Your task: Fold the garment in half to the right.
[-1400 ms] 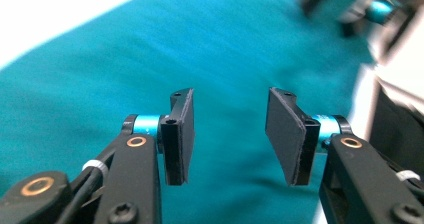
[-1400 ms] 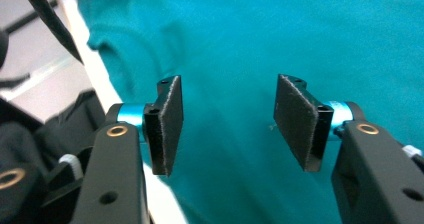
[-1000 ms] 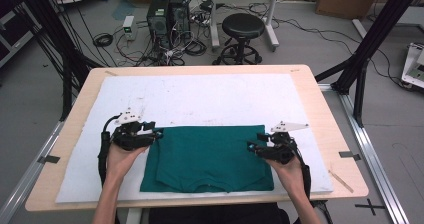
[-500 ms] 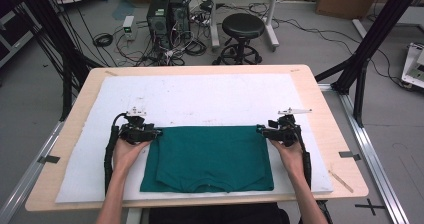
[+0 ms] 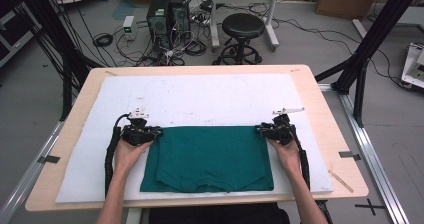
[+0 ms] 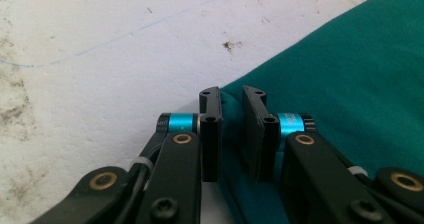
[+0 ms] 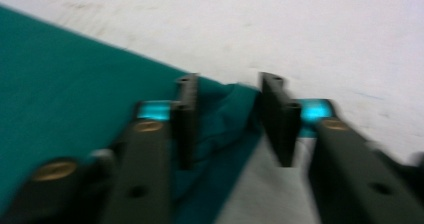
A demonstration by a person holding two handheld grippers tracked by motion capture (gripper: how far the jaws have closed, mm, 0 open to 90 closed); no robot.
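The folded dark-green cotton garment [image 5: 207,159] lies low in the centre of the high view on the white foam mat [image 5: 200,96]; since a second ago both hands have slid to its top corners. The left gripper [image 6: 231,109] pinches its corner, jaws narrow; the right gripper [image 7: 227,101] straddles bunched cloth, jaws wider, grip unclear; probably another fold begins.

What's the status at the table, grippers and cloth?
Left gripper pinching the green cloth at its far left corner. Right gripper straddling the far right corner, jaws still apart. Cloth flat on the white mat, nothing in the way.
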